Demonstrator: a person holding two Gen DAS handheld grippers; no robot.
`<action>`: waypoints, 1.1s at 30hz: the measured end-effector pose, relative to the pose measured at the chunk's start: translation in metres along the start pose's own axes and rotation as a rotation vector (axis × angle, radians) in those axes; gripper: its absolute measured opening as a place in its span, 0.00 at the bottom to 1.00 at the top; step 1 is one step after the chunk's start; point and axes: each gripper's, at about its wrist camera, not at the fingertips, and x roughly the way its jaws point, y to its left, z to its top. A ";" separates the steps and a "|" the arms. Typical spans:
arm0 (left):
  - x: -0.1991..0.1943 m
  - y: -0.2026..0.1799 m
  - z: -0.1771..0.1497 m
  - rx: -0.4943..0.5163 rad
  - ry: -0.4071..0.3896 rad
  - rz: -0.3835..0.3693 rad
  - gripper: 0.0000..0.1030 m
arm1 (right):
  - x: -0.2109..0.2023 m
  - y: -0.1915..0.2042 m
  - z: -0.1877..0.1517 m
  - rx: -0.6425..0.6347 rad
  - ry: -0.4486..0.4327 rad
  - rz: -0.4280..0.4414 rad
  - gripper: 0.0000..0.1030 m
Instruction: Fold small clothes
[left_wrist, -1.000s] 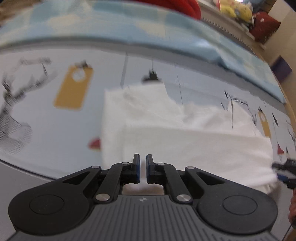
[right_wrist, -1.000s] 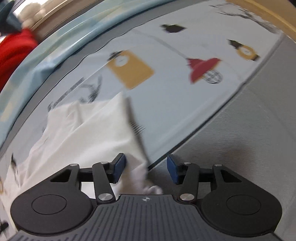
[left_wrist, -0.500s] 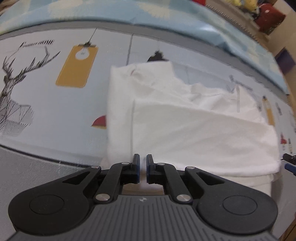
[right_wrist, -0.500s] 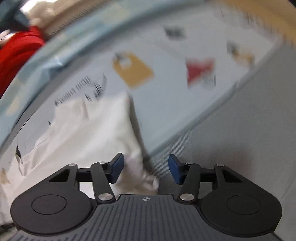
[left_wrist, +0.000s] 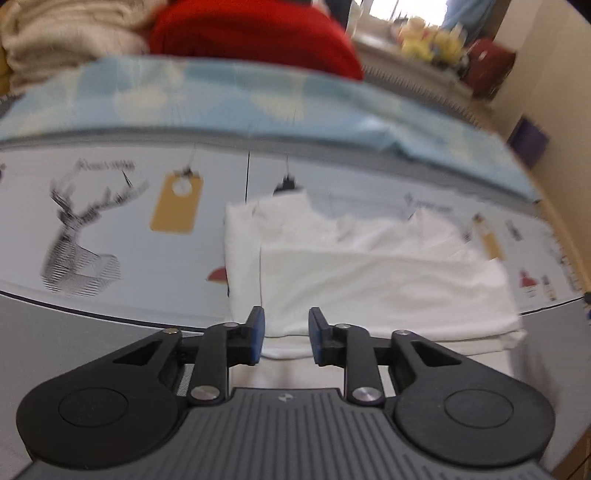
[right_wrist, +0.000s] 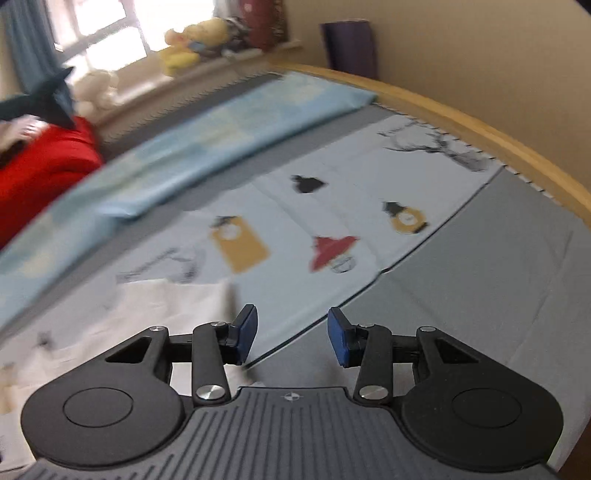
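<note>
A white garment (left_wrist: 369, 273) lies folded over itself on a pale blue printed sheet (left_wrist: 122, 236). In the left wrist view my left gripper (left_wrist: 284, 336) is open, its blue pads just above the garment's near edge, holding nothing. In the right wrist view the garment (right_wrist: 122, 317) lies at the lower left. My right gripper (right_wrist: 291, 336) is open and empty, beside the garment's right edge, over the border between the printed sheet (right_wrist: 332, 206) and grey bedding (right_wrist: 480, 280).
A light blue folded cloth (left_wrist: 258, 103) lies along the far side. A red pile (left_wrist: 251, 33) and cream knitwear (left_wrist: 62, 33) sit behind it. Soft toys (right_wrist: 192, 44) line a window ledge. A wooden bed rail (right_wrist: 480, 125) runs along the right.
My left gripper has opened and let the garment's edge lie flat. Both grippers have tilted up, showing more of the room. The right gripper has drawn off the garment, still open.
</note>
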 end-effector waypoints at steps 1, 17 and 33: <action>-0.020 0.000 -0.005 0.006 -0.026 -0.003 0.35 | -0.015 -0.001 -0.005 0.002 0.013 0.048 0.45; -0.121 0.017 -0.203 0.128 -0.103 0.140 0.71 | -0.109 -0.084 -0.156 -0.167 0.127 0.112 0.49; -0.062 0.060 -0.234 -0.026 0.268 0.075 0.60 | -0.048 -0.113 -0.202 -0.096 0.350 0.020 0.48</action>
